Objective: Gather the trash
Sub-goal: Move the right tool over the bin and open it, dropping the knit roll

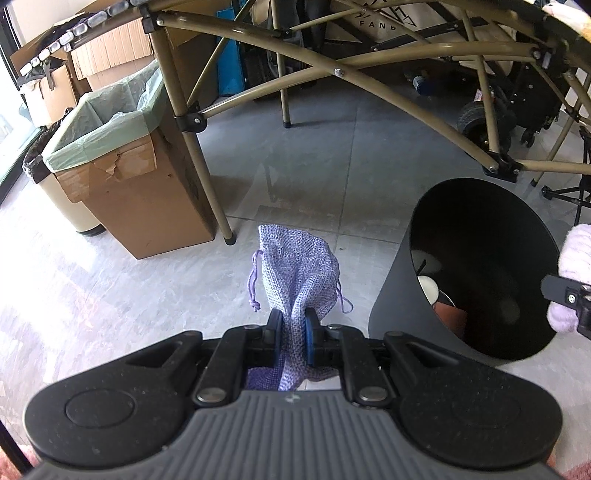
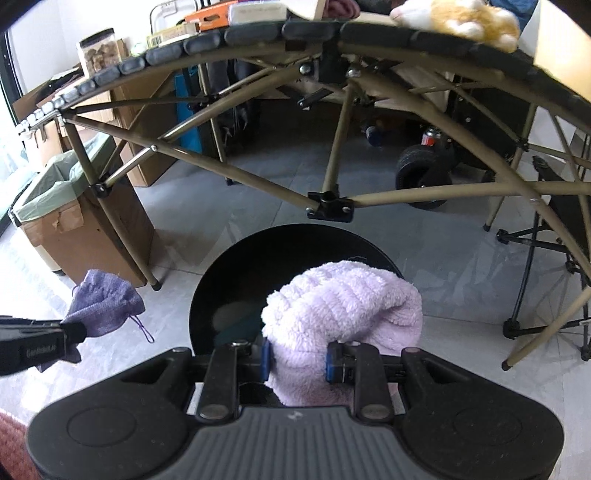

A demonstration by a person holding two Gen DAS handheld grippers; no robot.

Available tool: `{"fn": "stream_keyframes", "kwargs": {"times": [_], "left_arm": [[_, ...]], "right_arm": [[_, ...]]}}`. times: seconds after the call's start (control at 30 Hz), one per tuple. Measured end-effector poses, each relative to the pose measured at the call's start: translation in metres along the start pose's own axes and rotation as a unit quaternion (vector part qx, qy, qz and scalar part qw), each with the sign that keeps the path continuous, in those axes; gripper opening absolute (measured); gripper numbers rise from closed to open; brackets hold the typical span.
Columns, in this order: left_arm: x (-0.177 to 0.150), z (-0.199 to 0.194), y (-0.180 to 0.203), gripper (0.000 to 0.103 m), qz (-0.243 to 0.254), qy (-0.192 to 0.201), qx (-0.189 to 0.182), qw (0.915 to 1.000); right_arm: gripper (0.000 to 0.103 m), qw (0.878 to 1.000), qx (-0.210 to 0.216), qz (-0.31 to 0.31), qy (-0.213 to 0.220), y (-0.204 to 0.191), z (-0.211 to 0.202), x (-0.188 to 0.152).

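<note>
From the left wrist, the left gripper [image 1: 291, 334] is clamped on a purple knit drawstring pouch [image 1: 299, 275], whose long axis runs straight away from the gripper, its gathered mouth farthest out and cords dangling at both sides. It hangs over the tiled floor just left of the black bin [image 1: 469, 266]. That bin stands open and holds a white rounded item and something reddish brown; the rest is too dark to tell. Far left of the bin sits a cardboard box [image 1: 140, 206] lined with a pale green bag [image 1: 110, 122].

From the right wrist, the right gripper [image 2: 296, 360] is closed on a fluffy lilac cloth [image 2: 343, 314], bunched into a rounded lump that extends forward from the gripper, directly over the black bin's [image 2: 236, 266] mouth. The pouch [image 2: 99, 308] shows left of the bin, pinched by the other gripper [image 2: 72, 336]. Beyond the bin stands the bench [image 2: 258, 29], a folding frame carrying a plush toy [image 2: 461, 18]
</note>
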State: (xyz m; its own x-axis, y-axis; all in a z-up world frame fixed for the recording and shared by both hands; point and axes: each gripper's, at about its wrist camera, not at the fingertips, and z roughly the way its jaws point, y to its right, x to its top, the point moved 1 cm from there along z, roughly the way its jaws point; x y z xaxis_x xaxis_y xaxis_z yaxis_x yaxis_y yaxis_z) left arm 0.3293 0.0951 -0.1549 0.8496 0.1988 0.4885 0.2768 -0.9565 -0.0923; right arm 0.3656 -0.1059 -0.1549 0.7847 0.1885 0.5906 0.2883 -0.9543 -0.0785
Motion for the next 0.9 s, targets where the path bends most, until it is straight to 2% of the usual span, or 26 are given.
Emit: {"fn": "stream_keyframes", "kwargs": {"times": [0.4, 0.57, 0.9], "left_arm": [[0.026, 0.034, 0.0, 0.013, -0.031, -0.013, 0.01, 0.9994], [0.029, 0.042, 0.001, 0.013, -0.032, -0.017, 0.015, 0.9992], [0.026, 0.042, -0.002, 0.013, -0.032, -0.018, 0.017, 0.9992]], "right_arm": [[0.025, 0.998, 0.017, 0.03, -0.054, -0.002, 0.051, 0.028], [0.025, 0.996, 0.023, 0.045, -0.079, 0.0, 0.065, 0.027], [0.026, 0.994, 0.018, 0.043, -0.098, -0.003, 0.075, 0.026]]}}
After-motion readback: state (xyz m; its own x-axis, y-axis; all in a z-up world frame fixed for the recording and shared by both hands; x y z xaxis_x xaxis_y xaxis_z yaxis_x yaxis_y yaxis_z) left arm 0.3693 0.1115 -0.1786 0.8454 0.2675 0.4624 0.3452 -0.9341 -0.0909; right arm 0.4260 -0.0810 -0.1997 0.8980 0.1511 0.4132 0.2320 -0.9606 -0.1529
